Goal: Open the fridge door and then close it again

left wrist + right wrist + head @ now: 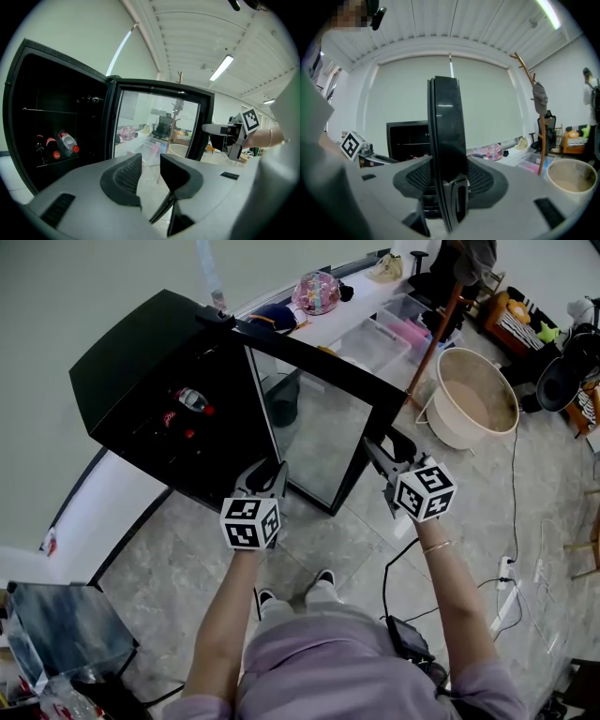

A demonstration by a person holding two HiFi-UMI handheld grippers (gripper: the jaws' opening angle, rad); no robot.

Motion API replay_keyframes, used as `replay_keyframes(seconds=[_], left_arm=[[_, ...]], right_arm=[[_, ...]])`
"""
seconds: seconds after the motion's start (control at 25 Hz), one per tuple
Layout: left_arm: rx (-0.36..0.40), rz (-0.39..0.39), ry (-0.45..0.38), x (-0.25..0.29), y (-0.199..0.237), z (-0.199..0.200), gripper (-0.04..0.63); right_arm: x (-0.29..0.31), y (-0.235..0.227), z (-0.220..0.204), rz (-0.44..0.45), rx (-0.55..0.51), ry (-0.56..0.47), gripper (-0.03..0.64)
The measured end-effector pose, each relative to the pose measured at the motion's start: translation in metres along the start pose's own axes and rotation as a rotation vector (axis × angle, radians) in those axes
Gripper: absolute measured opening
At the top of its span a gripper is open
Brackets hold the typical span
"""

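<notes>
The small black fridge [141,357] stands open, with bottles [190,401] on its shelf. Its glass door [323,442] swings out toward me. My right gripper [380,452] is at the door's free edge. In the right gripper view the door edge [445,122] fills the gap of the right gripper [447,176], both pads against it. My left gripper [268,471] hovers in front of the open cabinet near the door's lower part, touching nothing. In the left gripper view the left gripper [151,161] shows a narrow empty gap, with the door [154,122] and bottles [68,142] beyond.
A cream tub [473,395] sits on the floor right of the door. Clear storage boxes [380,338] and a wooden coat stand [441,324] stand behind it. Cables and a power strip [506,570] lie at the right. My shoes [323,579] are on the tiled floor below the door.
</notes>
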State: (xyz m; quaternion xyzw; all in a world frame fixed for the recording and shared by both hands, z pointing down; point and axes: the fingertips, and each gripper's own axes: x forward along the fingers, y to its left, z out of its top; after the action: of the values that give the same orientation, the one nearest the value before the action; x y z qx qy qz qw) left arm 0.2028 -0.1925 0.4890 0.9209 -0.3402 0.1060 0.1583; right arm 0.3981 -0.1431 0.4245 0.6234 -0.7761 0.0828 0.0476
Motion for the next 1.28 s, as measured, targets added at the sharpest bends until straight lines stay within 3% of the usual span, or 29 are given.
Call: replay_keyframes(seconds=[0.64, 1.28], left_arm=[[-0.001, -0.011, -0.009, -0.053, 0.015, -0.009, 0.110], [-0.017, 0.025, -0.014, -0.121, 0.055, -0.023, 0.110]], right_arm=[[-0.024, 0.107, -0.011, 0.041, -0.059, 0.023, 0.210], [-0.013, 0.214, -0.017, 0.111, -0.146, 0.090, 0.210]])
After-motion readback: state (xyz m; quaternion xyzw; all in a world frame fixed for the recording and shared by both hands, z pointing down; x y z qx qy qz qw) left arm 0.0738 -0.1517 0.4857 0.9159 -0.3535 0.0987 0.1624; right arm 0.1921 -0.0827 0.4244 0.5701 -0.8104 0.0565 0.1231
